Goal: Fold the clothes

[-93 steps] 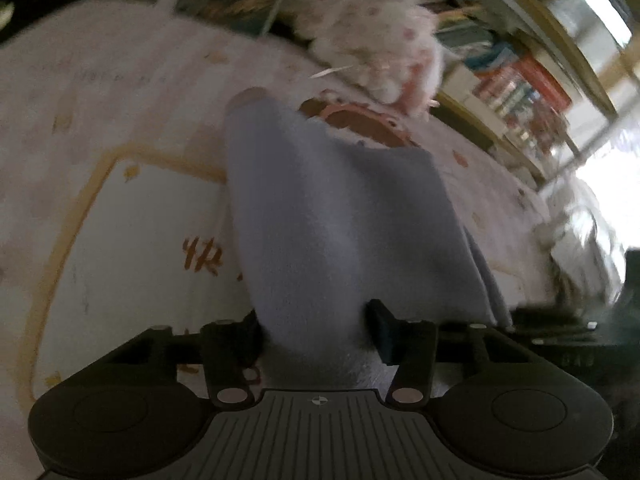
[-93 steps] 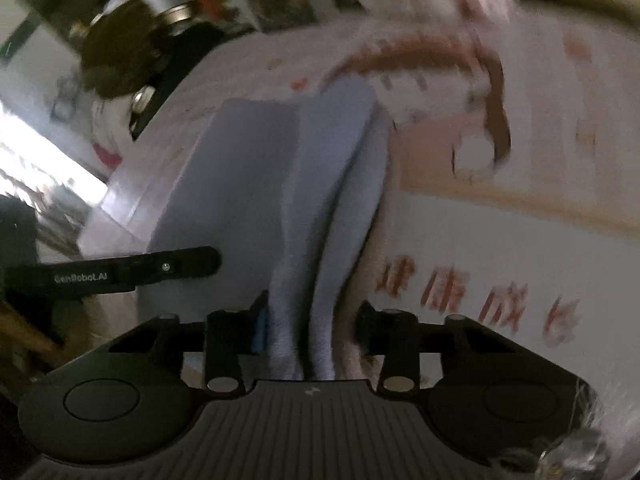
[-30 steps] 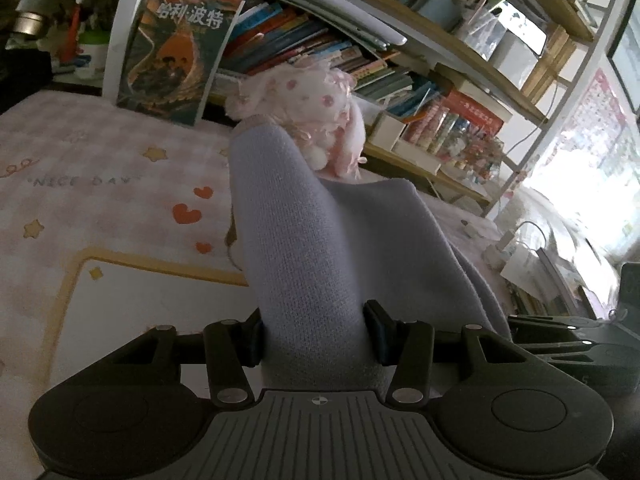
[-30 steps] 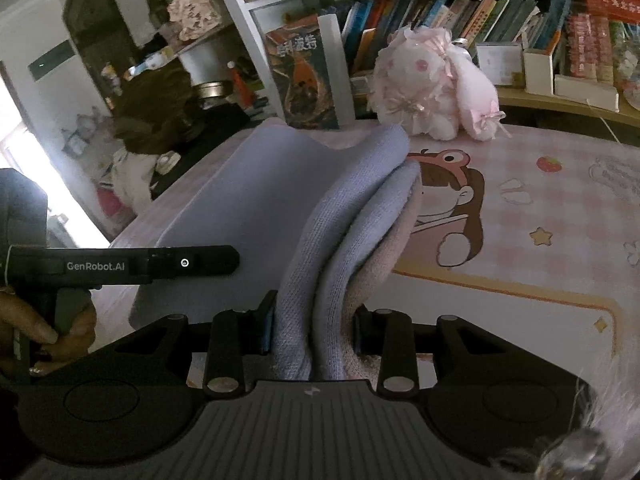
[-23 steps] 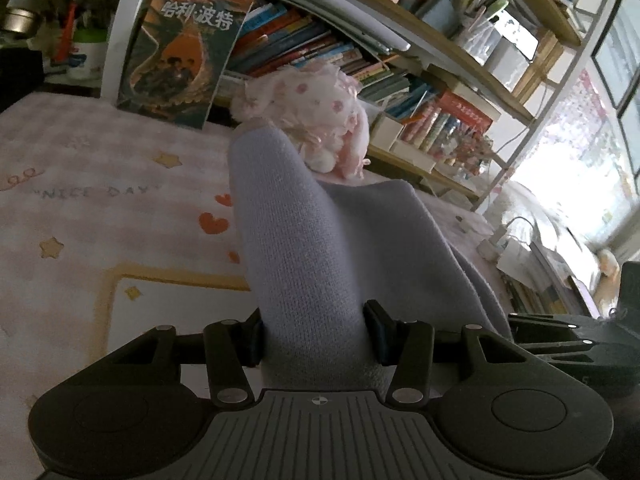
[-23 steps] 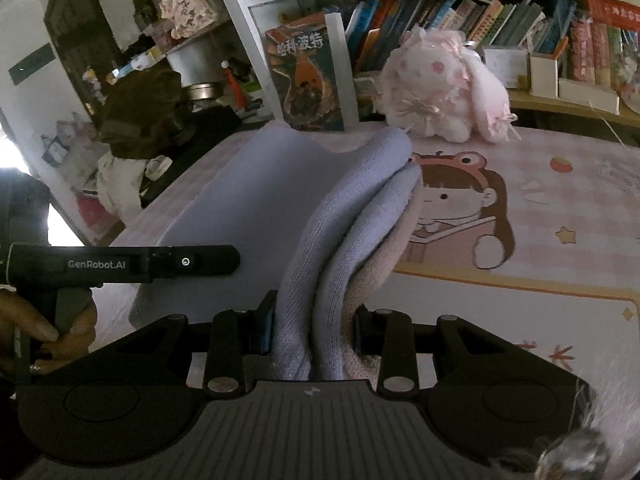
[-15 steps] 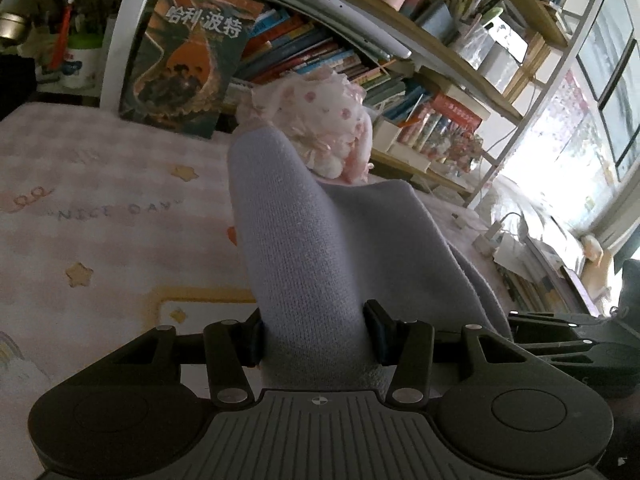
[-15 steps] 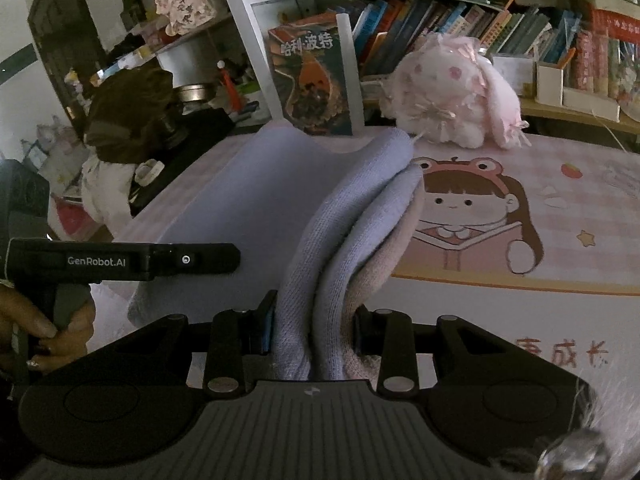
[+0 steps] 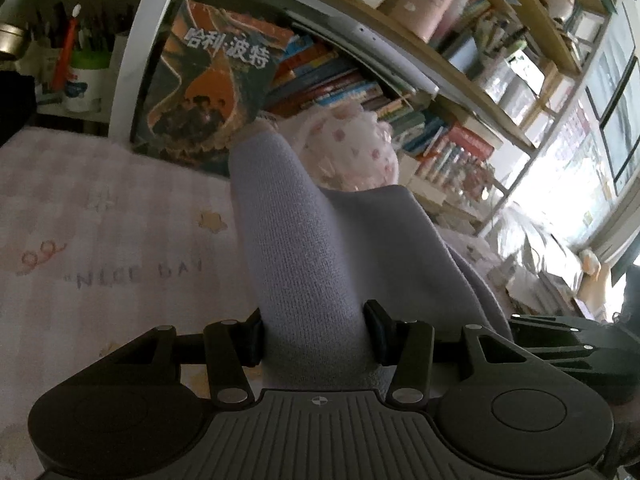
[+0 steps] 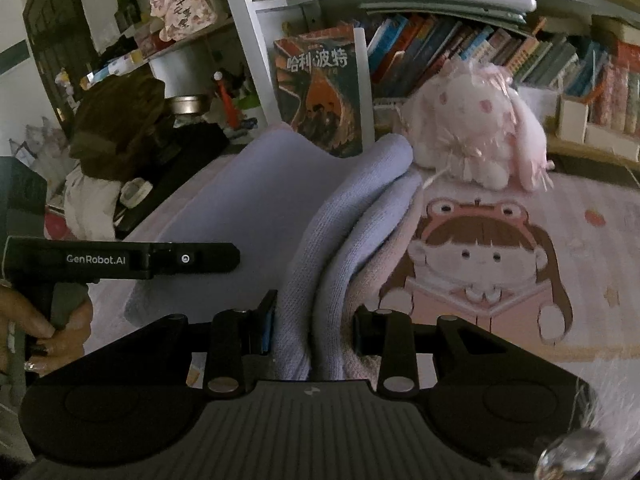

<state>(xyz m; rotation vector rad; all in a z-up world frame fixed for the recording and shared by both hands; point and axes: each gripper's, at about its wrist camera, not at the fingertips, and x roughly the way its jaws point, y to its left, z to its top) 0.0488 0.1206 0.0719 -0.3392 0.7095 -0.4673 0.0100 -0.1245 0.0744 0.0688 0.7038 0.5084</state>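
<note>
Both pairs of tongs are clamped on the same lavender knit garment (image 9: 312,248), lifted off the pink cartoon bedspread (image 9: 100,240). The left tongs (image 9: 314,336) pinch one thick bunch of it at 6 o'clock in their view; the right tongs (image 10: 312,332) grip two or three stacked layers, so the cloth between them hangs as a doubled panel running off toward 10 o'clock. Held by two points like this, I'd say the edges stay aligned while the fold is carried, though whether it is being laid down or taken up I can't tell.

At 12 o'clock a pink plush rabbit (image 10: 476,140) sits against the bookshelf (image 10: 460,52), whose compartments are packed with books. A green-and-white cup (image 9: 84,76) at 10 o'clock holds pens.
</note>
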